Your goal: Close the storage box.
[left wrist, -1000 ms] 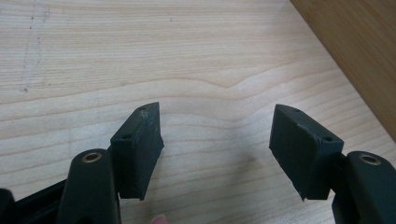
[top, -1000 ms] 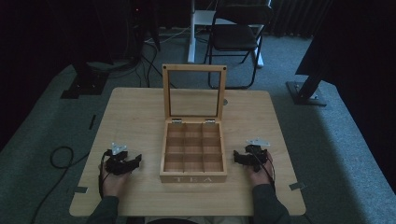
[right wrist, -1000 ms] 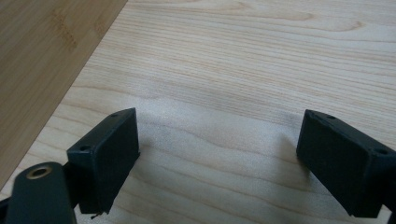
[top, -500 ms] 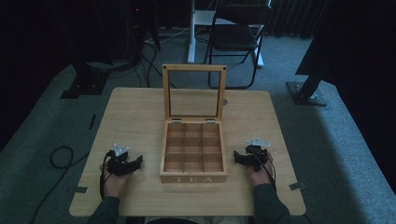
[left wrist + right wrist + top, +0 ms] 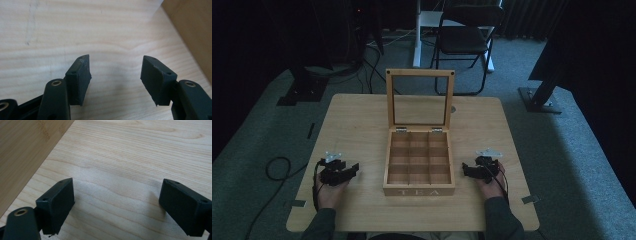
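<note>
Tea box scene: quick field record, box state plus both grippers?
box: wooden tea box at table centre, "TEA" on front
lid: open, upright at the back
compartments: nothing visible in them
left gripper: on table left of box, jaws apart, have just been closing, nothing between
right gripper: right of box, jaws wide, nothing between

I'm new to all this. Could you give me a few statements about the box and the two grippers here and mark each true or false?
1. The box has its lid up. True.
2. The box holds tea bags. False: its compartments look empty.
3. The left gripper holds nothing. True.
4. The right gripper is clamped on the box. False: its jaws stand open over the bare table.
5. The box front reads TEA. True.
</note>
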Demonstrator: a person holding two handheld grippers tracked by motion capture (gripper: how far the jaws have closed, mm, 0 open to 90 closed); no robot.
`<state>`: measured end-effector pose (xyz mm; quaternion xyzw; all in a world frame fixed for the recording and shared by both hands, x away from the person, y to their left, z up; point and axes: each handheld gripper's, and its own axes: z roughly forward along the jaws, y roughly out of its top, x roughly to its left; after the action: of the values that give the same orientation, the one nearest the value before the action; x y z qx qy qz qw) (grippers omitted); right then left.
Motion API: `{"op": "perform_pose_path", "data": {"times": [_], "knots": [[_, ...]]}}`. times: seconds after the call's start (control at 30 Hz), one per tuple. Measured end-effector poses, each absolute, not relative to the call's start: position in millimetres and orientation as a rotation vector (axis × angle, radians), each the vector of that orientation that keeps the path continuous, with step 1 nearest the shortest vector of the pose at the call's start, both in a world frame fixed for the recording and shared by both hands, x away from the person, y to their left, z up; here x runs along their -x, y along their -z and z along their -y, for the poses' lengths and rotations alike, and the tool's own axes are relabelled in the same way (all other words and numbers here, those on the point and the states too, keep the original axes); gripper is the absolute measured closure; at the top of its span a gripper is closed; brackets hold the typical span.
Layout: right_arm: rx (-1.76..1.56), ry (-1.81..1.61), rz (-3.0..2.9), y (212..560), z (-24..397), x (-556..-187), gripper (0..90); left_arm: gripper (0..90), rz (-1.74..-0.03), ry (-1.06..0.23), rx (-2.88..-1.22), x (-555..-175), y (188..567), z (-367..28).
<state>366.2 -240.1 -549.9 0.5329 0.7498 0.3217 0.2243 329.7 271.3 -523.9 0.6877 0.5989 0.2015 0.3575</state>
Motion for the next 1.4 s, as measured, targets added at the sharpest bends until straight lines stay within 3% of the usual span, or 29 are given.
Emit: {"op": "perform_pose_path", "data": {"times": [1.4], "knots": [[-1.464,-0.891,-2.072,550.1,239.7,-365.2,12.6,40.2,-1.381,-0.639,-1.778,-360.3,444.1,-263.1]]}}
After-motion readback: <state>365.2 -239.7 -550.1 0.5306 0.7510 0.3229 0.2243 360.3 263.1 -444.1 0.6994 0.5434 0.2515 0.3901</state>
